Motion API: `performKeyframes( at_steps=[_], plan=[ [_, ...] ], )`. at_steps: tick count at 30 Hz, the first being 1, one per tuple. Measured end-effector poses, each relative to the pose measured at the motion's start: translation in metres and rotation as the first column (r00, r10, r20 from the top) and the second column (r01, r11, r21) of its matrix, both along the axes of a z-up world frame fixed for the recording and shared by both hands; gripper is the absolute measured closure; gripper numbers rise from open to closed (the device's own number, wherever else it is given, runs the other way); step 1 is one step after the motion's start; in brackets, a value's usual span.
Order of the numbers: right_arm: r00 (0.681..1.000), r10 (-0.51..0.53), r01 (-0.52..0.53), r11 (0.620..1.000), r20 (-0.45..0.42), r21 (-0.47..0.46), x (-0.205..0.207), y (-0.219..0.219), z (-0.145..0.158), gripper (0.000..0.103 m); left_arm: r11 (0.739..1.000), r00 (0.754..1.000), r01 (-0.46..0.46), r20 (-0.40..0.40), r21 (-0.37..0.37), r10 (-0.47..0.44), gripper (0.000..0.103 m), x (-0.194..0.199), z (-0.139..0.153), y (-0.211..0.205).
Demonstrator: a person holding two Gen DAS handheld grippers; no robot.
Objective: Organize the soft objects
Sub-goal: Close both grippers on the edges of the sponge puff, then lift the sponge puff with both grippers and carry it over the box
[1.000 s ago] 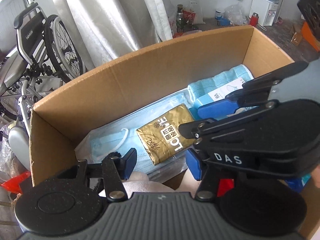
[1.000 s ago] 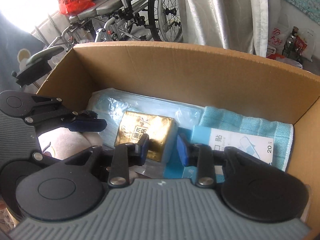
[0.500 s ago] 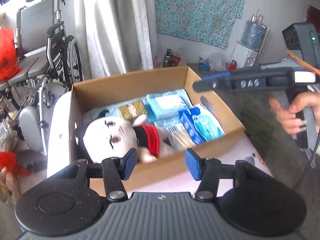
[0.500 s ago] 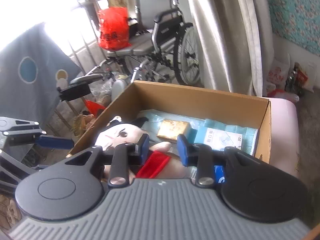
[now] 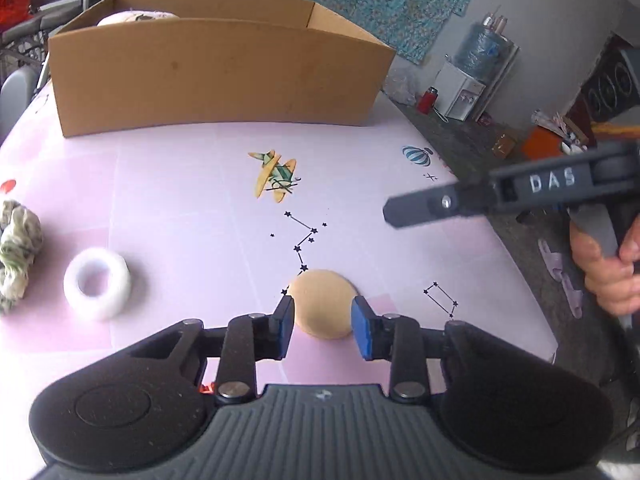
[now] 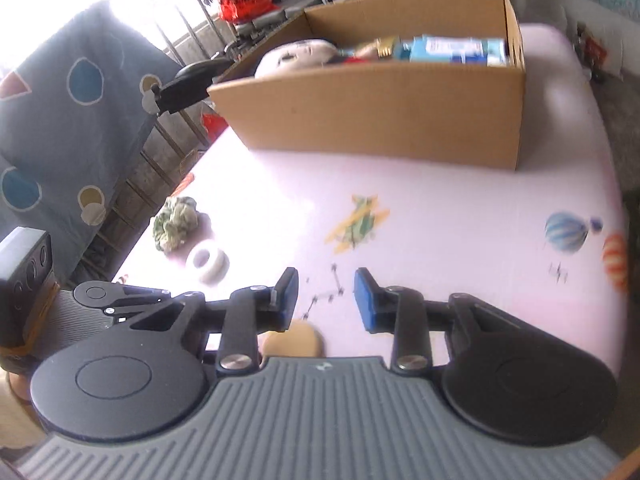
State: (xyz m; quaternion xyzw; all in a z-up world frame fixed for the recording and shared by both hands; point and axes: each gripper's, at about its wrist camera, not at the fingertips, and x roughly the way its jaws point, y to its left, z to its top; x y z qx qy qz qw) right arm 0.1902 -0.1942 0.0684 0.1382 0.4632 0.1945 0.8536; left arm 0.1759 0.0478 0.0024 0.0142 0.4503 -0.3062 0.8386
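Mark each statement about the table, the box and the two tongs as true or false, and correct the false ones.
1. The left tongs are open around the tan sponge. True.
2. The white tape roll lies inside the cardboard box. False: it lies on the pink tablecloth, left of the sponge.
3. The right tongs grip the plush toy. False: they are open and empty, and the toy sits in the box.
4. A green-and-white scrunchie lies beside the tape roll. True.
5. The box is empty. False: it holds the toy and blue packets.
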Motion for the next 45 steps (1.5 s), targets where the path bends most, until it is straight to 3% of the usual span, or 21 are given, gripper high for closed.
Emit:
performKeyframes(
  at_steps=[7, 12, 14, 17, 20, 21, 26, 28, 30, 33, 40, 45],
  plan=[
    [0.986, -0.062, 0.087, 0.983, -0.153, 0.163, -0.029, -0.002, -0.057, 0.073, 0.977, 0.976, -0.165, -0.168, -0.132, 0.142, 0.076, -0.001, -0.030, 0.022],
    [0.979, -0.060, 0.101, 0.972, -0.195, 0.210, -0.022, -0.005, -0.078, 0.076, 0.982, 0.990, -0.128, -0.083, -0.138, 0.117, 0.052, -0.010, -0.034, 0.015],
    [0.974, -0.064, 0.120, 0.961, -0.218, 0.251, -0.014, -0.009, -0.080, 0.075, 0.993, 0.997, -0.076, -0.023, -0.094, 0.074, 0.051, -0.016, -0.031, 0.004],
    [0.970, -0.053, 0.124, 0.947, -0.237, 0.296, -0.011, -0.010, -0.086, 0.075, 0.999, 0.998, -0.036, 0.056, -0.027, 0.038, 0.054, -0.023, -0.030, -0.012],
    [0.965, -0.062, 0.145, 0.936, -0.255, 0.320, -0.008, -0.012, -0.086, 0.076, 0.998, 0.991, -0.056, 0.121, -0.005, 0.056, 0.070, -0.025, -0.032, -0.022],
    [0.965, -0.059, 0.139, 0.941, -0.254, 0.309, -0.008, -0.010, -0.086, 0.079, 0.998, 0.987, -0.063, 0.147, 0.021, 0.059, 0.070, -0.025, -0.031, -0.025],
    [0.963, -0.077, 0.158, 0.936, -0.258, 0.314, -0.004, -0.015, -0.085, 0.088, 0.997, 0.983, -0.037, 0.183, 0.064, 0.024, 0.072, -0.028, -0.029, -0.027],
    [0.965, -0.085, 0.162, 0.937, -0.249, 0.309, -0.005, -0.014, -0.085, 0.090, 0.996, 0.979, -0.026, 0.205, 0.086, 0.008, 0.075, -0.033, -0.028, -0.028],
    [0.967, -0.086, 0.157, 0.943, -0.238, 0.294, -0.005, -0.011, -0.083, 0.090, 0.995, 0.976, -0.016, 0.216, 0.102, -0.007, 0.086, -0.033, -0.030, -0.031],
    [0.971, -0.077, 0.140, 0.950, -0.225, 0.279, -0.006, -0.007, -0.082, 0.090, 0.996, 0.978, -0.023, 0.209, 0.091, 0.003, 0.093, -0.036, -0.032, -0.034],
    [0.967, -0.052, 0.131, 0.941, -0.251, 0.312, -0.006, -0.010, -0.085, 0.089, 0.998, 0.988, -0.050, 0.145, 0.029, 0.045, 0.095, -0.034, -0.031, -0.024],
    [0.958, -0.057, 0.164, 0.911, -0.280, 0.378, -0.009, -0.012, -0.089, 0.087, 0.999, 0.983, -0.031, 0.182, 0.029, 0.025, 0.095, -0.042, -0.018, -0.016]
  ],
)
